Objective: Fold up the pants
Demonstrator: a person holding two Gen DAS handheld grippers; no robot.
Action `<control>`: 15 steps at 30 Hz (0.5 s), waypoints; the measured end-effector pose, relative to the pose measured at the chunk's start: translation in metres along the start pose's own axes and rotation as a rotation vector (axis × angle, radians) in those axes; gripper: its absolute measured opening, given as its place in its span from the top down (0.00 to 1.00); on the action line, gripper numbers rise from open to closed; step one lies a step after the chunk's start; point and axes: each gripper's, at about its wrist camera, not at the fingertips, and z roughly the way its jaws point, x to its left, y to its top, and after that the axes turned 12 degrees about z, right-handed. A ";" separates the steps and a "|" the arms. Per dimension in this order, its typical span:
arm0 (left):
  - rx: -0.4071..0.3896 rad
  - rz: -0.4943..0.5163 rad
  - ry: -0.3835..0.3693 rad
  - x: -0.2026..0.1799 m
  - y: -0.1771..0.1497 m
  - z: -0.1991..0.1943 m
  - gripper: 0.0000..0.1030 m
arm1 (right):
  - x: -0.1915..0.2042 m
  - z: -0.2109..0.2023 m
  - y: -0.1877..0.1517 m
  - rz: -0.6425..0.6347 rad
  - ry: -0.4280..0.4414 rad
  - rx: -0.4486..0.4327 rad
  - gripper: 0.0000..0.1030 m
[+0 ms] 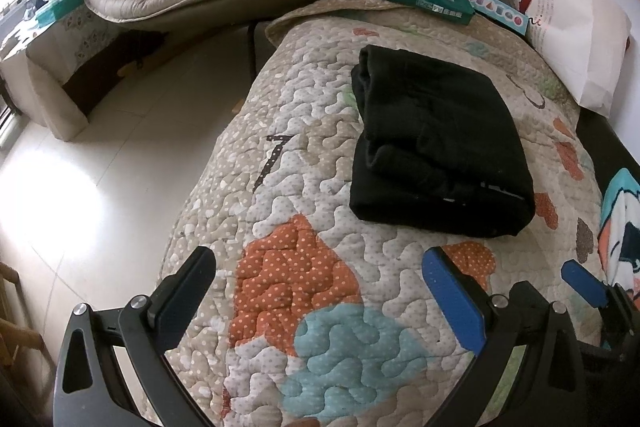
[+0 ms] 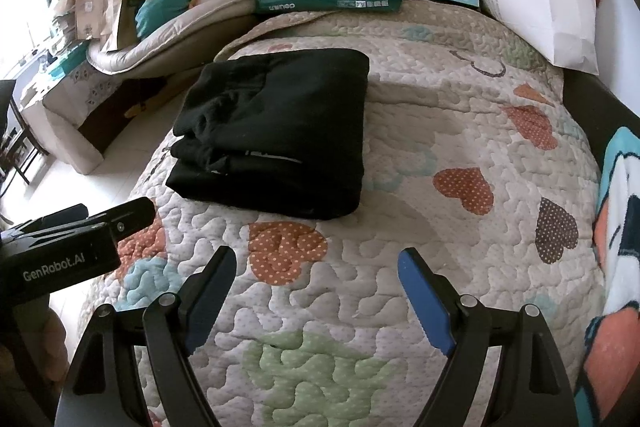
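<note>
Both our tongs, left tongs (image 1: 320, 299) and right tongs (image 2: 318, 291), hang spread apart over the quilt (image 2: 400, 227), gripping nothing. We count one pair of pants (image 2: 276, 131), black, folded into a thick rectangle, lying beyond both tongs and apart from them, near the quilt's floor-side edge. Bare quilt surrounds the pants.

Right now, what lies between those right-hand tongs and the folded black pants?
Only quilt: an orange polka-dot heart patch sits between the open right tongs and the black pants, seen in the right wrist view.
</note>
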 end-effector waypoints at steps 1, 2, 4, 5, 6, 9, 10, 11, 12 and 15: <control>0.000 0.001 0.000 0.000 0.000 0.000 0.00 | 0.001 0.000 0.000 -0.002 0.002 0.000 0.15; 0.003 0.000 -0.001 0.000 0.000 0.001 0.00 | 0.002 0.000 -0.001 -0.005 0.003 0.001 0.15; 0.010 -0.010 -0.008 0.002 0.000 0.001 0.00 | 0.004 0.000 -0.002 -0.014 0.005 0.002 0.15; 0.015 -0.016 -0.012 0.002 0.000 0.002 0.00 | 0.004 0.000 -0.002 -0.016 0.006 0.002 0.15; 0.020 -0.020 -0.016 0.003 0.000 0.003 0.00 | 0.005 0.001 -0.003 -0.018 0.006 0.003 0.15; 0.027 -0.028 -0.017 0.004 0.000 0.006 0.00 | 0.005 0.001 -0.003 -0.014 0.006 0.003 0.15; 0.030 -0.030 -0.022 0.004 0.000 0.007 0.00 | 0.005 0.001 -0.003 -0.016 0.006 0.004 0.15; 0.032 -0.033 -0.027 0.005 -0.001 0.007 0.00 | 0.005 0.001 -0.003 -0.016 0.006 0.005 0.15; 0.034 -0.036 -0.035 0.005 -0.001 0.008 0.00 | 0.005 0.001 -0.003 -0.015 0.007 0.005 0.15; 0.038 -0.040 -0.055 0.005 -0.001 0.009 0.00 | 0.005 0.002 -0.003 -0.015 0.008 0.005 0.15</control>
